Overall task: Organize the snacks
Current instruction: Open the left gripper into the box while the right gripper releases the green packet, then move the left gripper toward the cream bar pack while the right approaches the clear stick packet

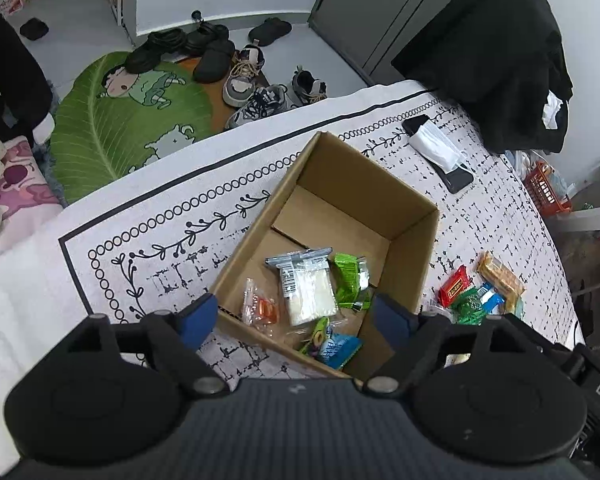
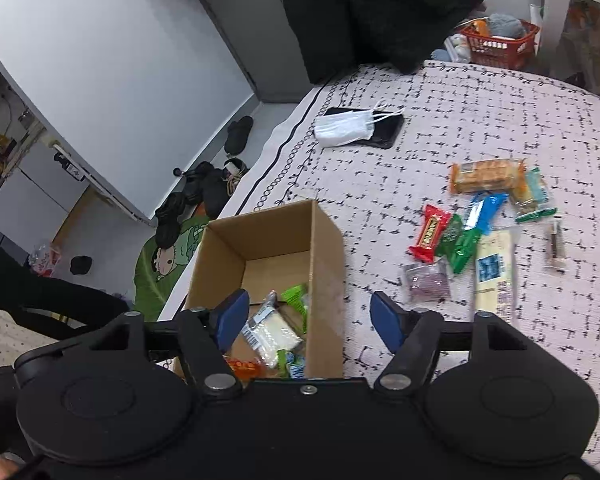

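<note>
- The cardboard box (image 1: pixel 332 240) is seen open-topped on the patterned cloth of the bench (image 2: pixel 500 120), near its front edge.
- About 5 snacks are counted inside already: a large clear white packet (image 1: pixel 310 290), a green wrapper (image 1: pixel 352 280), an orange-filled clear packet (image 1: pixel 258 306), a blue pack (image 1: pixel 338 350) and a small green piece beside it.
- The loose snacks (image 2: pixel 480 216) are left in a scatter to the box's right, well apart from its wall: a biscuit pack (image 2: pixel 486 176), a red bar (image 2: pixel 430 232), green and blue wrappers, a long pale packet (image 2: pixel 494 276), a clear pouch.
- Roughly half is judged done; at least 8 pieces are yet to be boxed.
- The left gripper (image 1: pixel 296 318) is held wide open over the box, nothing gripped.
- The right gripper (image 2: pixel 308 322) is spread wide above the box's right wall, empty too.
- A mask-covered phone (image 2: pixel 360 126) is left untouched further back.
</note>
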Action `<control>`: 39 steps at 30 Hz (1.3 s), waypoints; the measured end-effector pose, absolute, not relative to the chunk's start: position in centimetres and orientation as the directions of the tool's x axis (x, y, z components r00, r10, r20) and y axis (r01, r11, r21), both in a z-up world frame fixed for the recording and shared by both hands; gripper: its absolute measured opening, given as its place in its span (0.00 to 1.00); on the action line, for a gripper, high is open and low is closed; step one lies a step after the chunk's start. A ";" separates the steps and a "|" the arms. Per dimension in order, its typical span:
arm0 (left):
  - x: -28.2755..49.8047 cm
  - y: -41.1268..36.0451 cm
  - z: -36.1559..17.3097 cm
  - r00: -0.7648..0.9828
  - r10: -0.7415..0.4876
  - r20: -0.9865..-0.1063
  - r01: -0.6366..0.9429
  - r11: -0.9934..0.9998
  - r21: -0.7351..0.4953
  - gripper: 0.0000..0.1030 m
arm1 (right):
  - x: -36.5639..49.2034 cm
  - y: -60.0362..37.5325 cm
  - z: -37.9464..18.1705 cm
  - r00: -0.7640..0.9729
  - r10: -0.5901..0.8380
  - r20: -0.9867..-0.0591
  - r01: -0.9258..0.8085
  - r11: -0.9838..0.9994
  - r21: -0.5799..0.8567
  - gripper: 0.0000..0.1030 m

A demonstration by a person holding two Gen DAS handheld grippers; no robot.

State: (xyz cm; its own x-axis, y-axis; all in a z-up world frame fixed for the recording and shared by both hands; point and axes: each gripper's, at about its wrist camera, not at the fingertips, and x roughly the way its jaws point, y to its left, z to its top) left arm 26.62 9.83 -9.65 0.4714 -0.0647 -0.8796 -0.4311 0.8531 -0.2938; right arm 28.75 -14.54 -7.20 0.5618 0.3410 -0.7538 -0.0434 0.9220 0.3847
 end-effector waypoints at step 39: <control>26.6 -1.1 -9.1 0.524 -0.054 -0.850 -0.326 0.909 -0.259 1.00 | 27.3 -28.5 -8.8 0.618 0.307 -0.724 0.002 0.920 0.392 0.97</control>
